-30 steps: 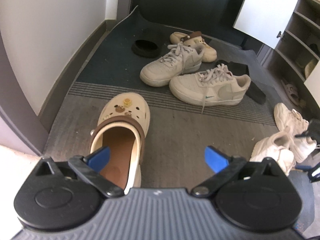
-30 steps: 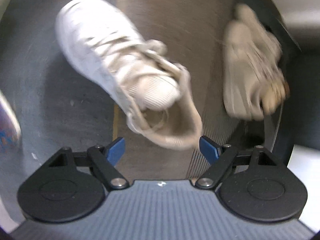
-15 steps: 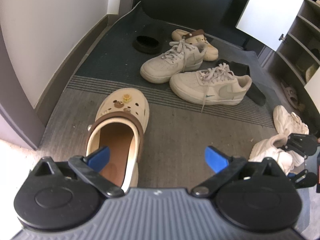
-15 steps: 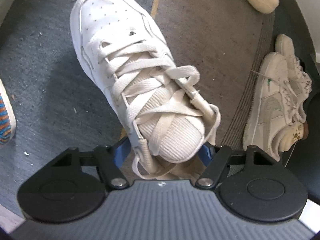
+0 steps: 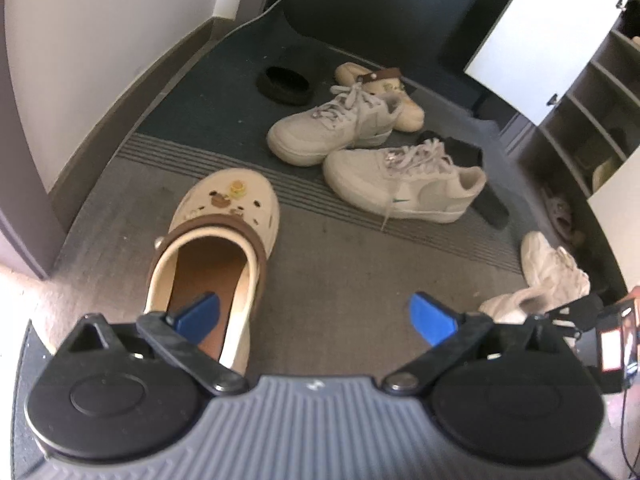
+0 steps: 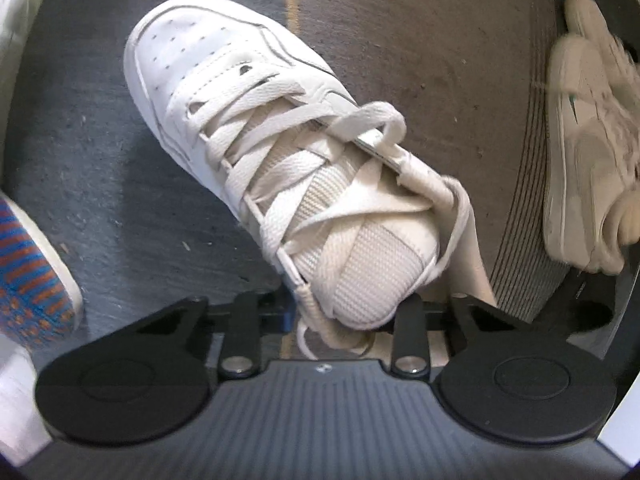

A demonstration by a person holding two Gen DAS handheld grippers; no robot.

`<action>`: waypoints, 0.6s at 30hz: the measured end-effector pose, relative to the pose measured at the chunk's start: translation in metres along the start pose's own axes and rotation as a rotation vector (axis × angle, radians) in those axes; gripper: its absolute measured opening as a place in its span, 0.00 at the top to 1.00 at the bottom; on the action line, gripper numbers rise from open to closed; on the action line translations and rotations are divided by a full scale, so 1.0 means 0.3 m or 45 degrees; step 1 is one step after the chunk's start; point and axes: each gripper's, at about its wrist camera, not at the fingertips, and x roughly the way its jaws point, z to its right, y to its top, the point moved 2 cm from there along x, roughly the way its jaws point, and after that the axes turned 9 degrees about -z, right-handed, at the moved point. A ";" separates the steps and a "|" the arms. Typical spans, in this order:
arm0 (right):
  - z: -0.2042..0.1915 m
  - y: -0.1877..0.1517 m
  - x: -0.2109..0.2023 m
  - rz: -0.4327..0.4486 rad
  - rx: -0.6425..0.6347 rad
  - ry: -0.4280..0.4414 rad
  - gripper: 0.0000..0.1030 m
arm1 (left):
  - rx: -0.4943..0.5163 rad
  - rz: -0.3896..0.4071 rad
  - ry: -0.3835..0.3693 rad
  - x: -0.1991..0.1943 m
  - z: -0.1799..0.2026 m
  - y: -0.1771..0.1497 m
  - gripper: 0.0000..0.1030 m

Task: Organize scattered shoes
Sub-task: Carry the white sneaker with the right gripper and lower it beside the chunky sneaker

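A white laced sneaker (image 6: 248,112) lies on the grey mat, toe pointing away from me. My right gripper (image 6: 344,312) points down at its ankle opening, and its jaws are closing with the padded tongue and collar pinched between them. In the left wrist view the same sneaker (image 5: 516,304) shows at the right, beside its mate (image 5: 552,264). My left gripper (image 5: 314,308) hangs open above the mat and holds nothing. Its left finger (image 5: 200,314) is over the opening of a cream clog with a brown strap (image 5: 224,216).
Two beige sneakers (image 5: 332,128) (image 5: 404,188), a second clog (image 5: 384,84) and a black slipper (image 5: 284,84) lie farther back. An open shoe cabinet (image 5: 592,120) stands at the right, a wall at the left. A blue and orange shoe (image 6: 28,280) is by the right gripper.
The right gripper has come down over the white sneaker's opening and its jaws have drawn in on the tongue. The left gripper has stayed open over the clog.
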 end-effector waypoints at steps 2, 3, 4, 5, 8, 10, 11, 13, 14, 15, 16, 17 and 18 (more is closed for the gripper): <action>0.022 -0.011 -0.020 0.031 0.079 0.036 0.72 | 0.028 0.002 0.008 -0.002 0.013 -0.003 0.01; 0.032 -0.014 -0.029 0.046 0.111 0.055 0.73 | 0.038 0.001 0.007 -0.002 0.018 -0.004 0.01; 0.036 -0.015 -0.034 0.055 0.125 0.065 0.73 | 0.047 0.000 0.006 -0.001 0.023 -0.004 0.01; 0.041 -0.017 -0.042 0.069 0.149 0.078 0.74 | 0.051 0.000 0.006 -0.001 0.025 -0.005 0.01; 0.054 -0.019 -0.068 0.114 0.232 0.101 0.76 | 0.058 -0.002 0.004 0.001 0.031 -0.006 0.01; 0.065 -0.018 -0.083 0.141 0.293 0.105 0.79 | 0.061 -0.003 0.006 0.001 0.034 -0.005 0.01; 0.065 -0.024 -0.088 0.156 0.333 0.105 0.80 | 0.063 -0.005 0.007 0.001 0.035 -0.004 0.01; 0.084 -0.043 -0.100 0.173 0.433 0.108 0.82 | 0.071 -0.008 0.007 0.002 0.040 -0.004 0.01; 0.100 -0.055 -0.106 0.178 0.490 0.110 0.82 | 0.077 -0.010 0.005 0.003 0.043 -0.004 0.01; 0.116 -0.064 -0.110 0.180 0.543 0.111 0.82 | 0.082 -0.011 0.002 0.003 0.045 -0.004 0.01; 0.135 -0.066 -0.108 0.172 0.577 0.105 0.82 | 0.091 -0.014 -0.005 0.004 0.050 -0.005 0.01; 0.153 -0.080 -0.113 0.168 0.624 0.101 0.82 | 0.100 -0.017 -0.012 0.005 0.055 -0.006 0.01; 0.176 -0.106 -0.120 0.166 0.723 0.101 0.82 | 0.106 -0.018 -0.015 0.004 0.057 -0.008 0.01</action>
